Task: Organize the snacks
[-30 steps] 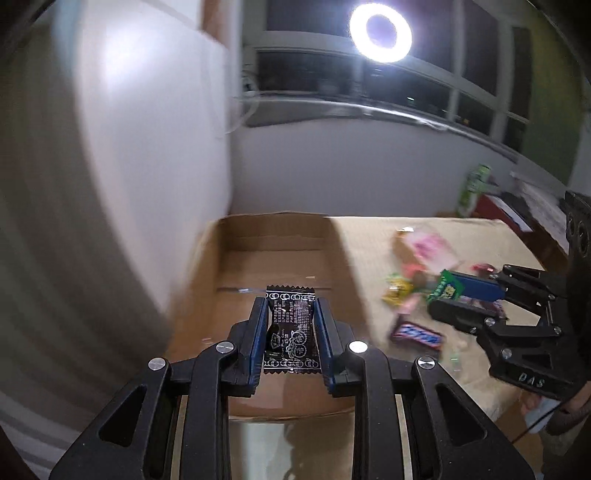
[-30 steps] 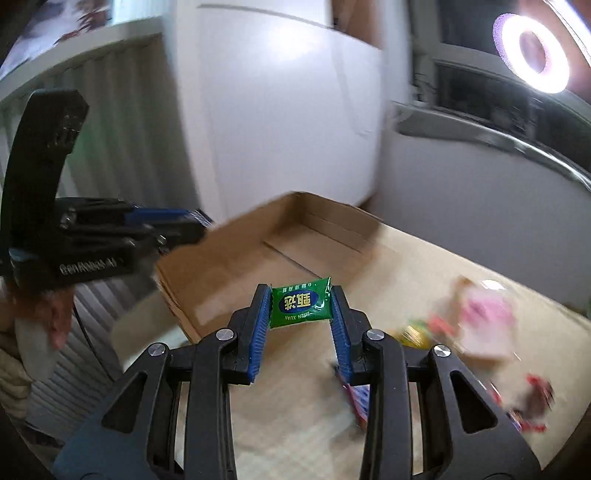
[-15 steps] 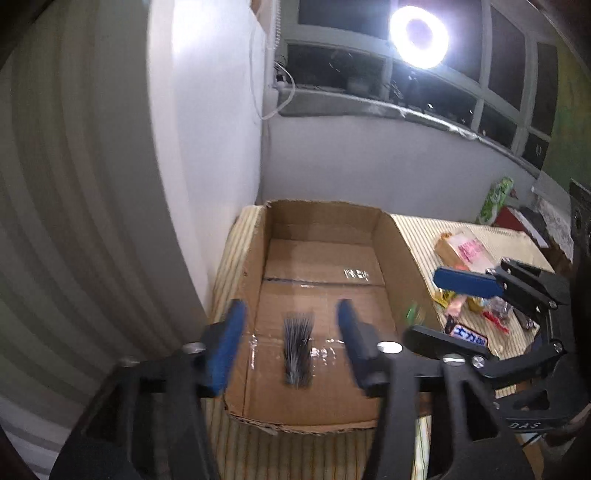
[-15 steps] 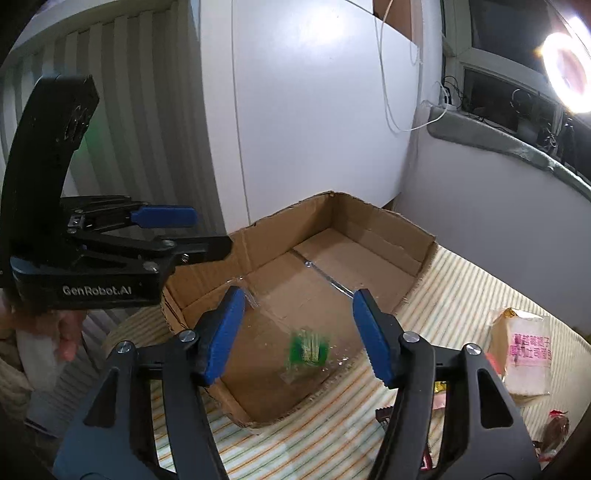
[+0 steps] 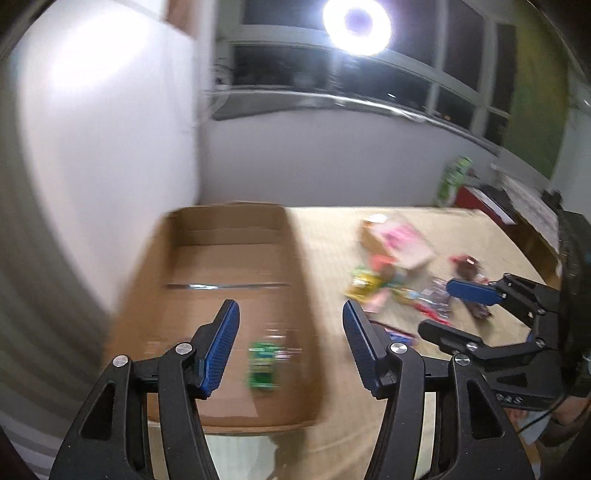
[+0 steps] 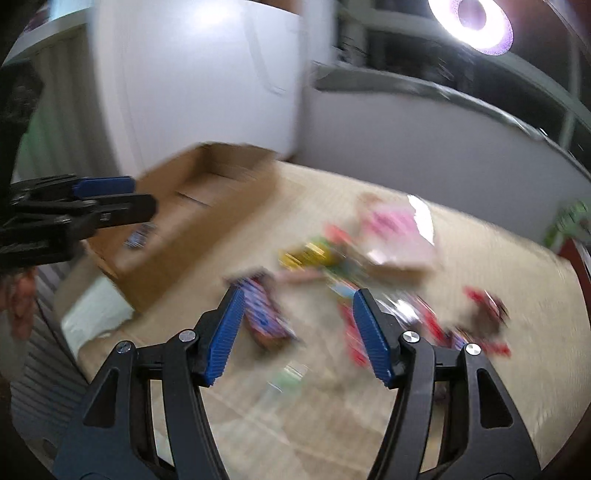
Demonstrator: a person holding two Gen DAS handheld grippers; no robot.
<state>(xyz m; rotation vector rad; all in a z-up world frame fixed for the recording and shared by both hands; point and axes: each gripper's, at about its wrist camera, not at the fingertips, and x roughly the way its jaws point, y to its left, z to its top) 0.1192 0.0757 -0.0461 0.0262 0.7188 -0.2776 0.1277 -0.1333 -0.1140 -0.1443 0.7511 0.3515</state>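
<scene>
A shallow cardboard box (image 5: 221, 258) lies at the table's left end; it also shows in the right wrist view (image 6: 207, 206). A green snack packet (image 5: 263, 363) lies on its floor near the front, blurred. My left gripper (image 5: 291, 347) is open and empty above the box's front right part. My right gripper (image 6: 299, 332) is open and empty above a pile of loose snacks (image 6: 332, 266), over a dark bar (image 6: 264, 314). The pile also shows in the left wrist view (image 5: 399, 280). Both views are motion-blurred.
A pink-and-white pouch (image 6: 395, 236) lies at the pile's far side. A white wall panel (image 5: 110, 129) stands close behind the box. A green bottle (image 5: 454, 177) and a red item (image 5: 476, 199) sit at the table's far right. A ring light (image 5: 356, 26) glares above.
Both grippers opened and dropped their packets into the box. Both have since swung right; the right one now faces the snack pile.
</scene>
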